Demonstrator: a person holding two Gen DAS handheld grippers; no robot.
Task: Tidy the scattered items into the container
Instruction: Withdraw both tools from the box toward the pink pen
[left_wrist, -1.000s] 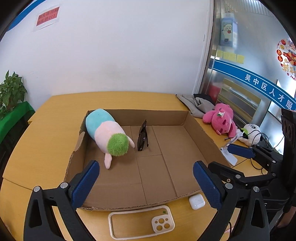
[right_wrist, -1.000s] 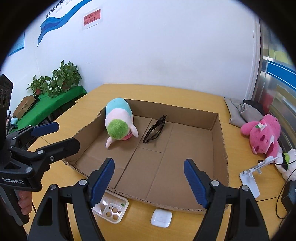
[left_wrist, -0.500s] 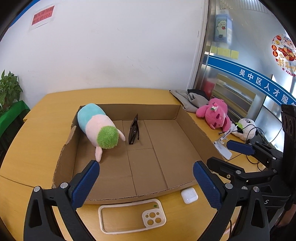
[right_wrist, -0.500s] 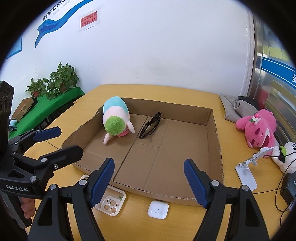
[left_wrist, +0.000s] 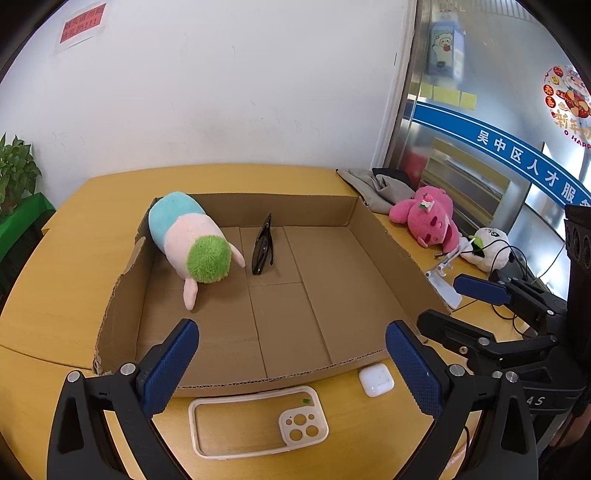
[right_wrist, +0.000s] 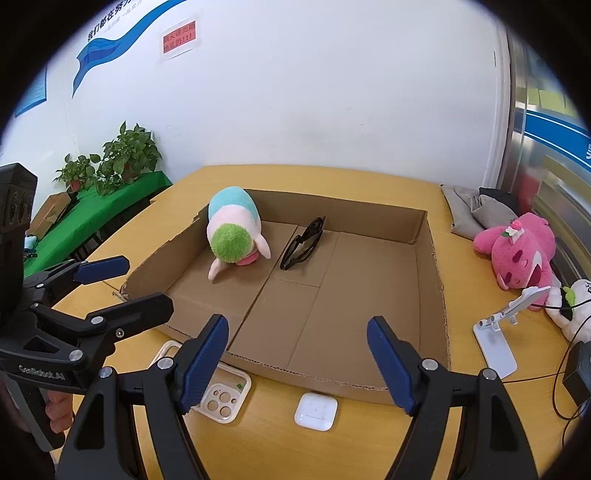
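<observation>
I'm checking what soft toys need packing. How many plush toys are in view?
3: the green-headed plush lies inside the cardboard box; the pink plush and the white plush lie on the table beyond the box's right wall.

I see a shallow open cardboard box (left_wrist: 384, 243) filling the middle of the frame. In its upper left corner lies a plush toy (left_wrist: 192, 243), teal and pink with a fuzzy green end, just beside folded black sunglasses (left_wrist: 263, 248). Outside the box's near wall, at the bottom centre, a clear phone case (left_wrist: 258, 424) lies flat, camera cutouts to the right. A white earbud case (left_wrist: 376, 379) sits closed to its right.
</observation>
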